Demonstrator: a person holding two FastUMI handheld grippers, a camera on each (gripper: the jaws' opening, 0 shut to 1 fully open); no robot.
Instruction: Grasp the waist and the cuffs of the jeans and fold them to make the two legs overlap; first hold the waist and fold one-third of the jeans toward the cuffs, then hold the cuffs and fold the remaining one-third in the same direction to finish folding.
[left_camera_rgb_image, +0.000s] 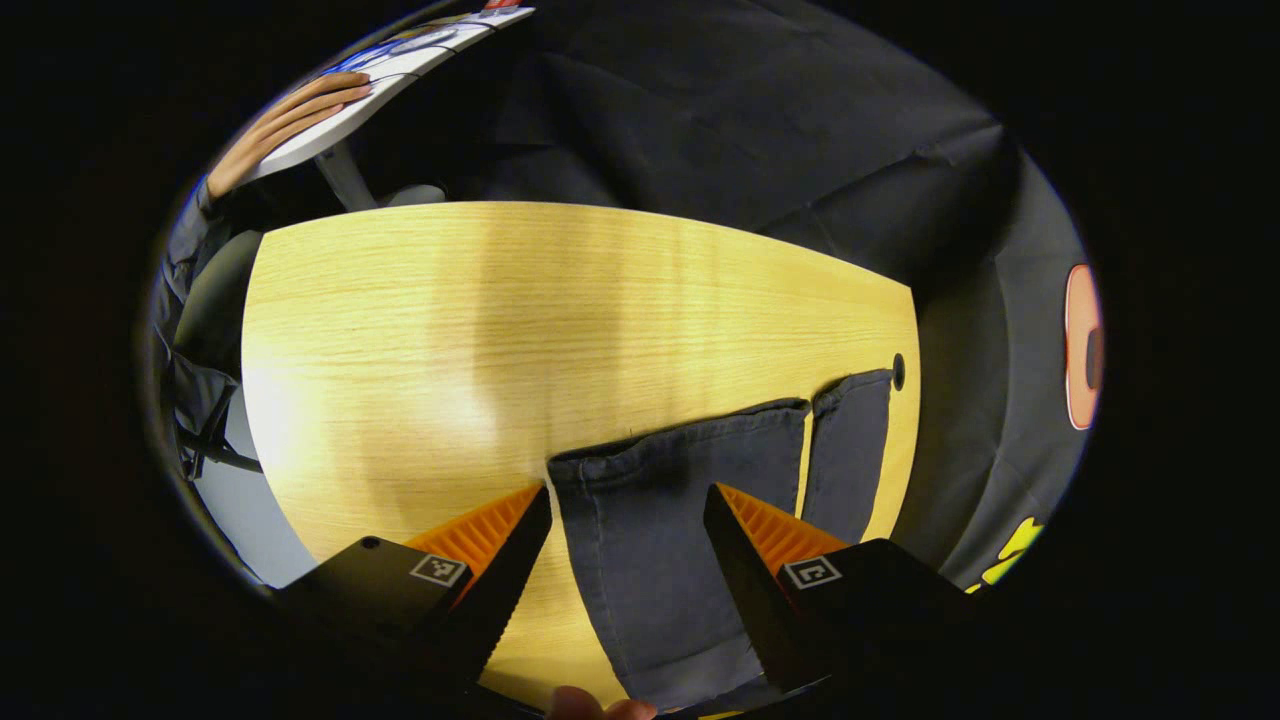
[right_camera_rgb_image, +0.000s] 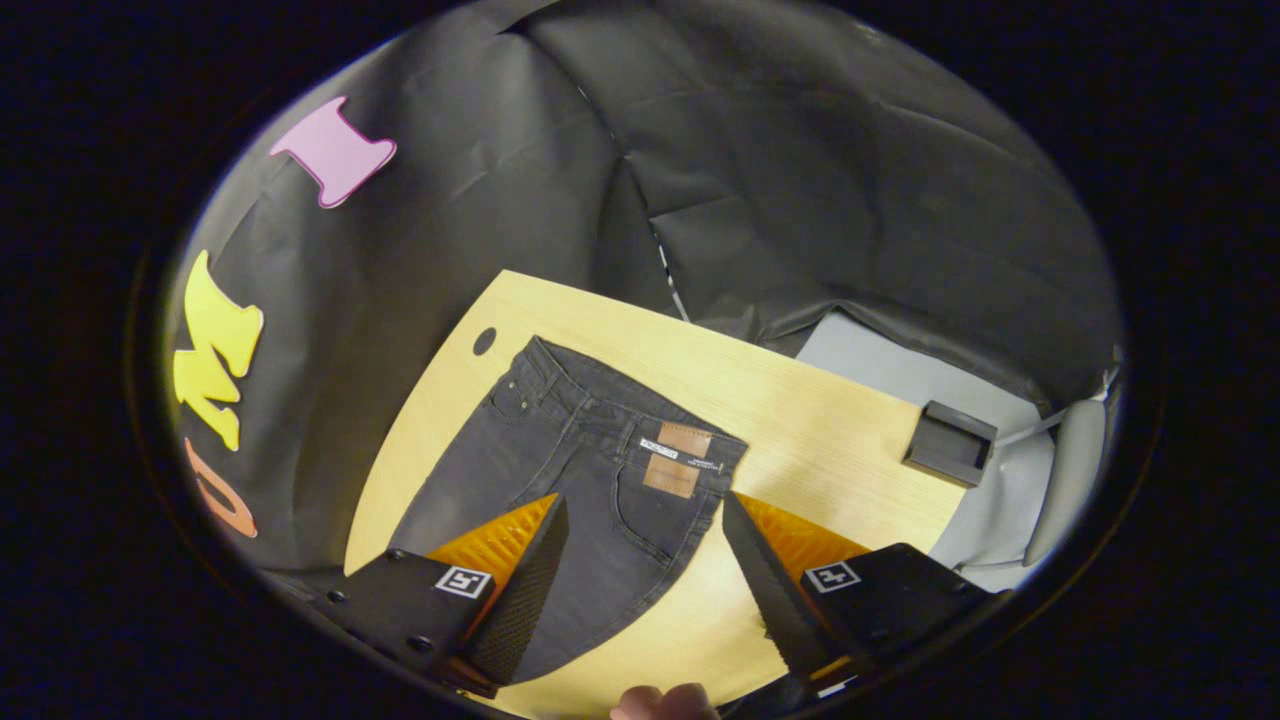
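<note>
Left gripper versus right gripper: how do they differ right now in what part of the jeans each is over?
The left gripper hangs over the cuffs, two separate leg ends side by side; the right gripper hangs over the waist end, with its brown patch. The left gripper's view has much bare table beyond the jeans; the right gripper's looks toward a table corner and a black box. Both are open, above flat, unfolded jeans.
</note>
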